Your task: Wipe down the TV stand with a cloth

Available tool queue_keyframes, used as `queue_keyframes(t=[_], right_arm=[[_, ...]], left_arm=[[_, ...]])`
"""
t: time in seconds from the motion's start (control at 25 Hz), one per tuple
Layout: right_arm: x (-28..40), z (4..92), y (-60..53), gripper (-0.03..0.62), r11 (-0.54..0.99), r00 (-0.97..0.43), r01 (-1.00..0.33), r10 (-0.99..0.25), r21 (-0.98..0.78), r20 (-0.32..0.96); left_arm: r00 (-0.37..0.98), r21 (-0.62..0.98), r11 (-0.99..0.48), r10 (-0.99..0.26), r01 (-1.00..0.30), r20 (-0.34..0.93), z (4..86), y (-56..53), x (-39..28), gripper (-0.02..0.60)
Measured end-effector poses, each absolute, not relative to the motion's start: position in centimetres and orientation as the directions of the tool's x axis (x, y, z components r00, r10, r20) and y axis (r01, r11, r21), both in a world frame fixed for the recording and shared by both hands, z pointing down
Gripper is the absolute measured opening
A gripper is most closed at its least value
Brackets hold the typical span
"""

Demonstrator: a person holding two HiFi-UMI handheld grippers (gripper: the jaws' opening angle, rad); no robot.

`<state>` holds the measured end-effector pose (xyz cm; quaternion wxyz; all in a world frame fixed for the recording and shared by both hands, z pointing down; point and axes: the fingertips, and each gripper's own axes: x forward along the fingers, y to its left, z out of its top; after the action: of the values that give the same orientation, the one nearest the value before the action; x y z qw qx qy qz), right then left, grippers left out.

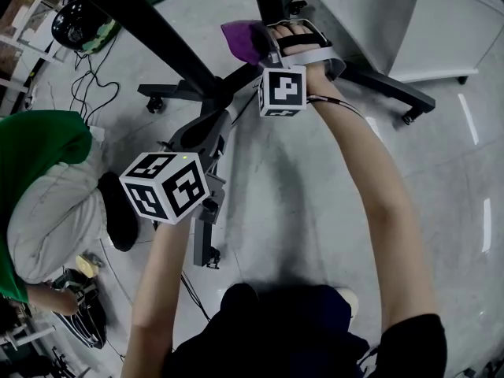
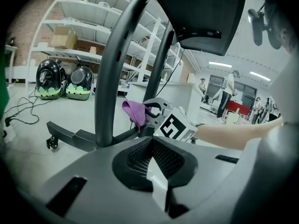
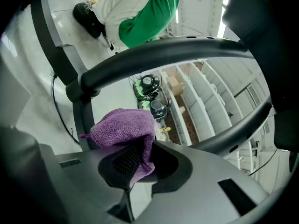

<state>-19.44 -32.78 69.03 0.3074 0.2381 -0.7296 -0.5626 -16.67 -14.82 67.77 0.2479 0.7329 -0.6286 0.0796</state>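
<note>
The purple cloth (image 3: pixel 122 129) sits pinched in the jaws of the right gripper (image 3: pixel 133 164); the left gripper (image 2: pixel 156 164) is closed, empty.

- The cloth (image 3: pixel 124 129), pinched between the jaws of the right gripper (image 3: pixel 133 167), is purple, soft and matt, with a nubby weave like microfibre.
- The pads (image 3: pixel 125 161) inside those jaws are black with a fine mesh-like texture, and the shell around them is smooth, matt grey plastic.
- The left gripper (image 2: pixel 156 171) has the same matt grey plastic and dark meshed lining at its closed jaws.
- The TV stand (image 2: pixel 106 78), beyond the left jaws, is dark, smooth tube with a satin sheen, probably painted metal.
- The floor (image 1: pixel 315 203), below both jaws, is pale grey, smooth and glossy.
</note>
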Motion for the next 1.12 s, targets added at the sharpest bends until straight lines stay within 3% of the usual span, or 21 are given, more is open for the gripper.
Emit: queue_keyframes(t=[0.56, 0.8, 1.12], right_arm=[[-17.8, 74.9, -32.1, 0.069, 0.354, -0.653, 0.09, -0.684, 0.931, 0.324], [-15.9, 70.7, -31.4, 0.069, 0.431, -0.706, -0.079, -0.661, 0.899, 0.255], [-11.4, 57.8, -33.5, 0.069, 0.413, -0.691, -0.415, -0.723, 0.811, 0.014]], left_arm=[[0.208, 0.263, -0.096, -0.872, -0.96, 0.442, 68.5, -14.9, -15.5, 0.006], [0.22, 0.266, -0.107, -0.871, -0.958, 0.44, 68.0, -15.1, -13.7, 0.006], [0.213, 0.262, -0.112, -0.893, -0.959, 0.397, 65.3, -14.8, -12.9, 0.006]])
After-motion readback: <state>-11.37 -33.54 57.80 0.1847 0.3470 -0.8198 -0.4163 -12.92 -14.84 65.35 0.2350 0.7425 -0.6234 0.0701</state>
